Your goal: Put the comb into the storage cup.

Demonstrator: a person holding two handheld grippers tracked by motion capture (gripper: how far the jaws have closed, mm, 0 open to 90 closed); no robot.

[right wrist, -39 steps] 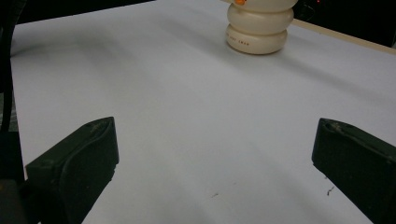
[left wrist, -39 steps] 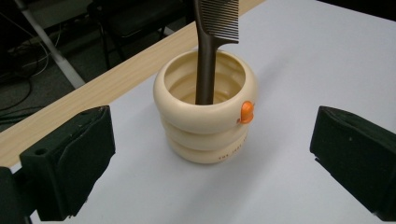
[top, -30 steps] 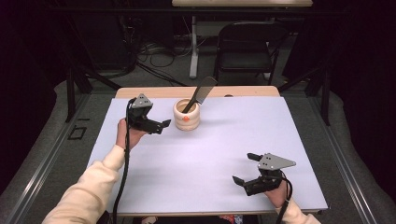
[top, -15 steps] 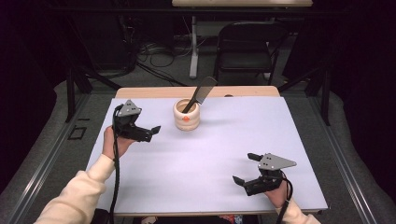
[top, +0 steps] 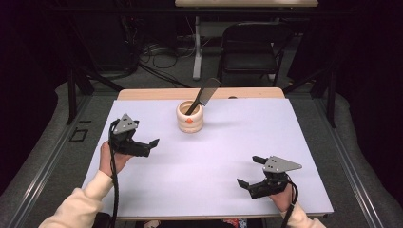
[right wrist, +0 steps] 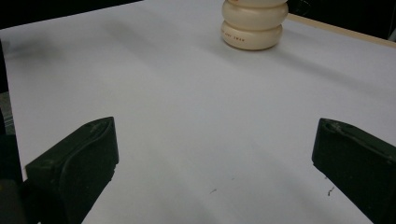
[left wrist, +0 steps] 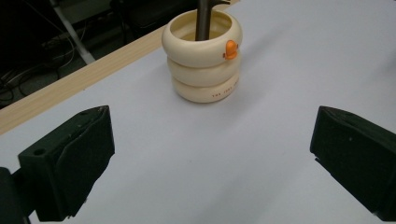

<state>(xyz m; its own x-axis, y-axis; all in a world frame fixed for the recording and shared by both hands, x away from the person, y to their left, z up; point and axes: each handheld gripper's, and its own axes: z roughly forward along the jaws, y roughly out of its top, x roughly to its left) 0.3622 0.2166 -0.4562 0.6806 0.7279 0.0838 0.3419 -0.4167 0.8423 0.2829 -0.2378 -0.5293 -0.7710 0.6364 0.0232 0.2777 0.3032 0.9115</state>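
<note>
Cream and glossy, the ringed holder [top: 190, 117] is built like three fat hoops stacked one on another, with a small orange knob on its top ring. It stands upright on the white table cover [top: 214, 156], toward the far edge and a little left of the middle. A dark, flat-bladed utensil [top: 203, 96] leans out of it to the right, its broad end above the rim.

The left gripper [top: 144, 147] hovers at the left side of the table, well short of the holder, its matte black jaws spread wide and holding nothing. The right gripper [top: 251, 172] sits near the front right corner, far from the holder, jaws likewise wide apart and empty.

The left gripper view brings the holder [left wrist: 202, 54] close: a line of small printed lettering runs round the bottom ring, too small to read, and the strip of pale wood table edge [left wrist: 70, 86] shows beside the cover. There the utensil's shaft [left wrist: 204, 18] is cut off by the top of the frame. In the right gripper view the holder [right wrist: 253, 23] loses its top ring to the frame edge.
</note>
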